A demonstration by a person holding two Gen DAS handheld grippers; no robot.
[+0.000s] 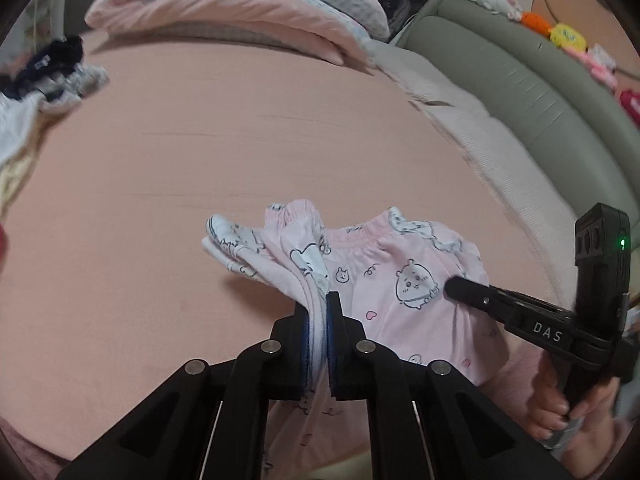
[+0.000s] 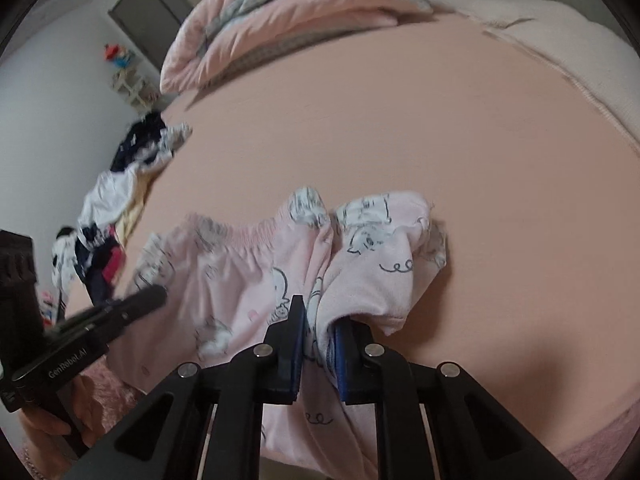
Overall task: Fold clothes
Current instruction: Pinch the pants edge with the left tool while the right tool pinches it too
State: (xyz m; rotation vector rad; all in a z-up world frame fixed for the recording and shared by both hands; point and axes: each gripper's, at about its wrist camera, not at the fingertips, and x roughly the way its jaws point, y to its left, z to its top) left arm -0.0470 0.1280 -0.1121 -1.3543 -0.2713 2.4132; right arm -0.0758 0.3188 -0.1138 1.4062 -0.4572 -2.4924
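Note:
Pink pyjama trousers (image 1: pixel 404 284) with cartoon prints and an elastic waistband lie on the pink bed sheet (image 1: pixel 240 140). My left gripper (image 1: pixel 318 312) is shut on a bunched fold of the trousers at their left edge. My right gripper (image 2: pixel 320 320) is shut on the trousers (image 2: pixel 224 276) at their other end, where a folded leg piles up. In the left wrist view the right gripper (image 1: pixel 454 286) reaches in from the right onto the fabric. In the right wrist view the left gripper (image 2: pixel 154 296) comes in from the left.
A heap of dark and white clothes (image 2: pixel 120 184) lies at the bed's left edge, also in the left wrist view (image 1: pixel 44 76). A folded pink quilt (image 1: pixel 240 8) lies at the far end. A grey padded headboard (image 1: pixel 520 72) with soft toys runs along the right.

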